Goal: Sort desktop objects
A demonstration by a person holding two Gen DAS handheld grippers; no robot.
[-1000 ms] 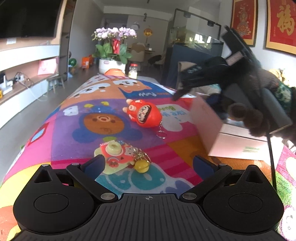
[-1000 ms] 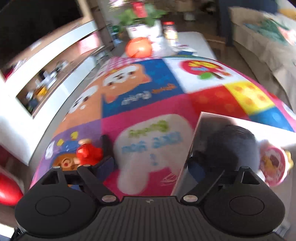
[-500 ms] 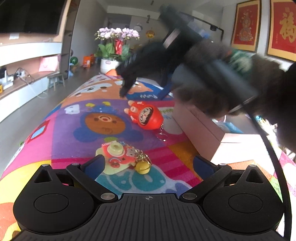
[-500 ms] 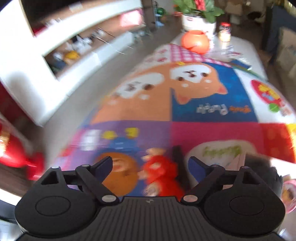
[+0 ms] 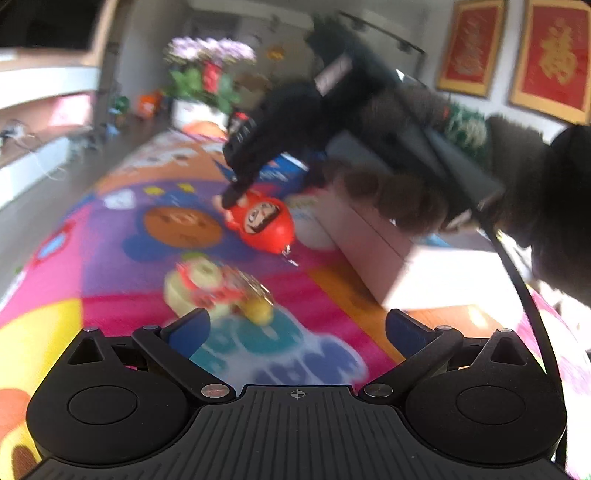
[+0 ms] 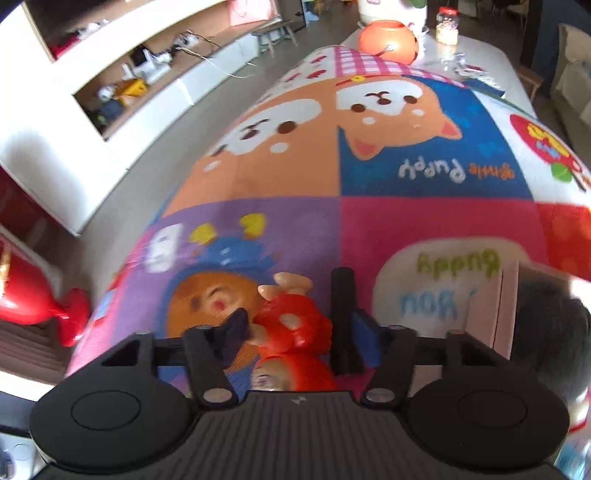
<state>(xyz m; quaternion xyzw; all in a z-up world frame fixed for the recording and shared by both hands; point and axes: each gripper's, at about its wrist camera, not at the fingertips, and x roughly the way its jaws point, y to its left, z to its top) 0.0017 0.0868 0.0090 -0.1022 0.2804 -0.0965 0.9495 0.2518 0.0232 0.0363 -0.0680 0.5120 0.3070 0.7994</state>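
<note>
A red doll keychain [image 5: 264,225] lies on the colourful play mat [image 5: 110,258]. My right gripper [image 5: 231,197] points down at its head end. In the right wrist view the doll [image 6: 291,325] sits between the two fingers, the jaws are closing, and both pads touch its sides. My left gripper [image 5: 295,328] hangs open low over the mat with nothing between its fingers. A flat cream and red keychain with a yellow bell [image 5: 207,284] lies just beyond the left fingertip, blurred.
An open pale cardboard box [image 5: 373,251] stands on the mat to the right of the doll, with a dark furry thing [image 6: 546,325] inside. A hand in a furry sleeve [image 5: 406,184] holds the right gripper. An orange bowl [image 6: 388,35] and a jar stand at the far end.
The right gripper swung left from over the box to the red doll and its fingers came in around it. The left gripper stayed where it was.
</note>
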